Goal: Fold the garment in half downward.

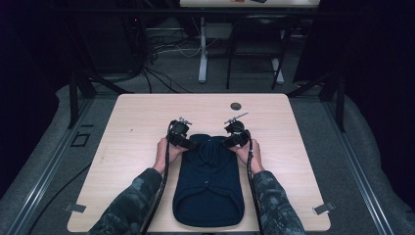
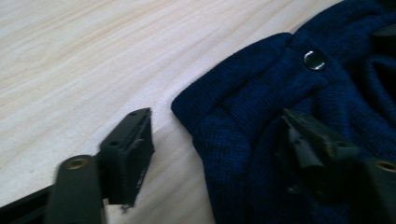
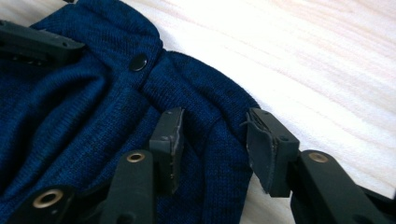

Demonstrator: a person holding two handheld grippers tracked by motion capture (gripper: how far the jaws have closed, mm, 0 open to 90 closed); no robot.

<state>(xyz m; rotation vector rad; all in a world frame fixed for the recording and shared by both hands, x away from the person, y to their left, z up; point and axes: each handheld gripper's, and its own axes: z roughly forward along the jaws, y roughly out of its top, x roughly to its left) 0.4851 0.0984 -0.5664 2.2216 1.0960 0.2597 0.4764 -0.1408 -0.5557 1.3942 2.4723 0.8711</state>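
A dark blue knitted garment [image 1: 209,183] lies flat on the pale wooden table [image 1: 137,127], its far end between the two grippers and its rounded near end toward the person's side. The left gripper [image 2: 219,140] stands with jaws spread: one jaw rests over bare wood just outside the cloth's edge, the other lies on top of the knit, so the garment's folded corner sits between them without yet being pinched. The right gripper [image 3: 215,140] is likewise spread, its inner jaw on the knit and its outer jaw at the cloth's rim beside bare table, with a bunched ridge of fabric rising in the gap. A metal snap [image 2: 314,59] sits on the knit beyond the left jaws, toward the collar; a second dark snap [image 3: 138,62] lies beyond the right jaws in the matching place. By its ribbed weave and soft folds the garment is judged light, limp and compressible, not fragile and not slippery; it should drape and sag from whatever point is lifted, and a single layer may pull free of the layers beneath. The thick doubled edge at each far corner, already between the jaws, looks the soundest hold, since the rolled knit gives bulk for the pads to bite. No brand, label or legible writing can be made out on garment, grippers or table.
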